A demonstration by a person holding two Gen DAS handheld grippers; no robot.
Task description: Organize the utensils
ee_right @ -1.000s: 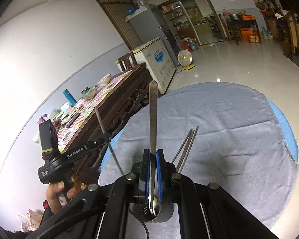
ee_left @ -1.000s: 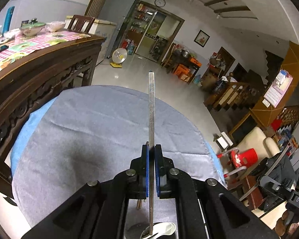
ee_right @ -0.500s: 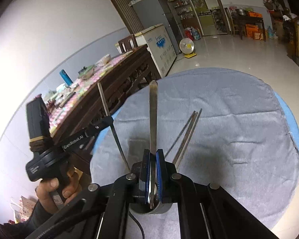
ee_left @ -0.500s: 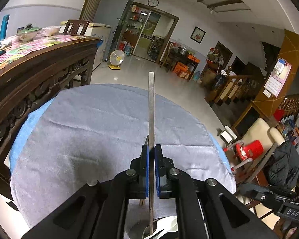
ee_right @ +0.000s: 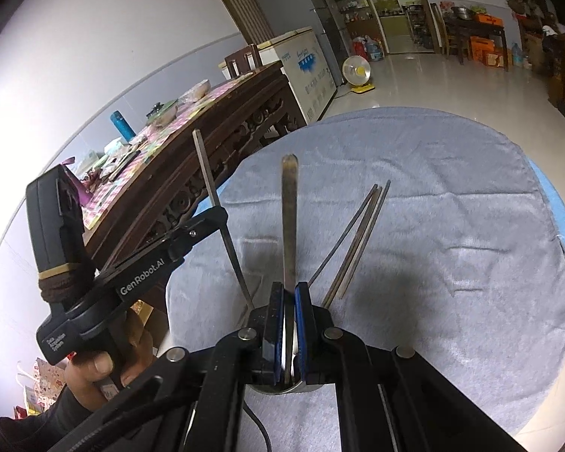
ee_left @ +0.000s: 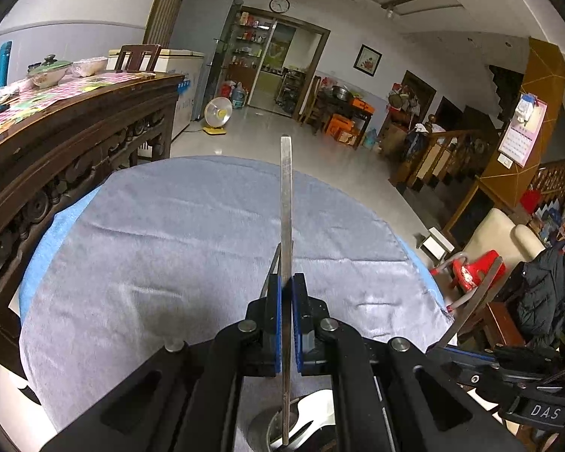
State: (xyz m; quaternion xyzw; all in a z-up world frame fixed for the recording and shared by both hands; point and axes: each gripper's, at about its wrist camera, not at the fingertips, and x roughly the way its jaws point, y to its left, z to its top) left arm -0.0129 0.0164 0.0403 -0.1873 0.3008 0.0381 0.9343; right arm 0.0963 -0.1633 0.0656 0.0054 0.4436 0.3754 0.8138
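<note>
Left jaws: we are seeing the left gripper (ee_left: pixel 287 324) with its blue pads pinching a flat steel utensil handle (ee_left: pixel 285 203), which is standing upright between them and reaching past them toward the far side.
Right jaws: we are seeing the right gripper (ee_right: pixel 290 331) clamping a second flat steel handle with a rounded tip (ee_right: pixel 289 218), also upright, in the same way.
Holder: we are looking at a round steel utensil cup (ee_left: pixel 267 427) sitting at the near edge under both grippers; the lower end of each held handle is dipping into it, and a white spoon-like piece (ee_left: pixel 314 412) is showing in its mouth in the left wrist view.
Other utensils: we are noticing thin metal chopsticks (ee_right: pixel 361 237) leaning out of the cup toward the far right.
Surface: we are working over a grey cloth on a round table (ee_right: pixel 452 207), with a blue layer showing at its rim.
Hand: we are seeing the person's left hand (ee_right: pixel 98 369) gripping the left gripper's black handle, at the left of the right wrist view.
Surroundings: we are seeing a carved dark wooden table (ee_left: pixel 75 132) standing just beside the cloth on the left.
</note>
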